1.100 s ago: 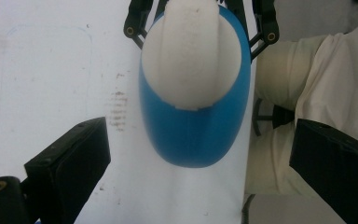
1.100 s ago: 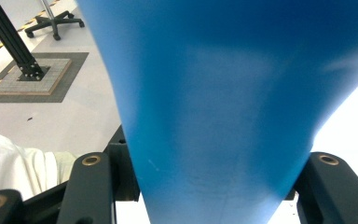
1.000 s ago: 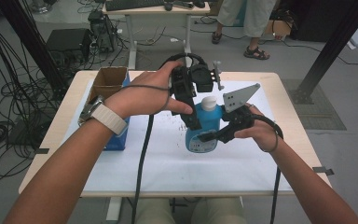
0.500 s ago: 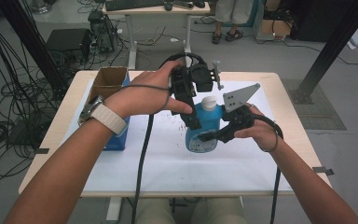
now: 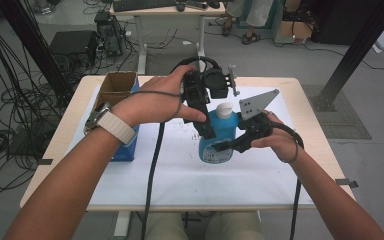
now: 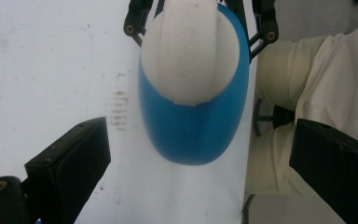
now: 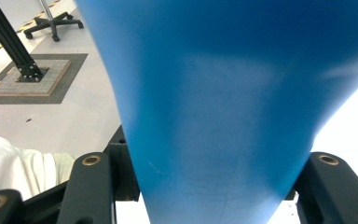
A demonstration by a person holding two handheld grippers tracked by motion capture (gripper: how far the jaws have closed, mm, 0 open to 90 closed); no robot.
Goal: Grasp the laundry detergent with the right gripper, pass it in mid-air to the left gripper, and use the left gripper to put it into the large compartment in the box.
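Note:
A blue bottle with a white cap stands upright on the white sheet. My right gripper comes in from the right and is shut on the bottle's lower body. In the right gripper view the blue bottle sits between the jaws of the right gripper, which press on both of its sides. My left gripper hangs over the bottle from the upper left and points down. In the left gripper view the left gripper stands wide open, with the cap and blue shoulder below it and untouched.
An open cardboard box stands at the table's back left, with a blue box in front of it under the left forearm. The wooden table ends just right of the sheet. The person's legs show past the table's front edge.

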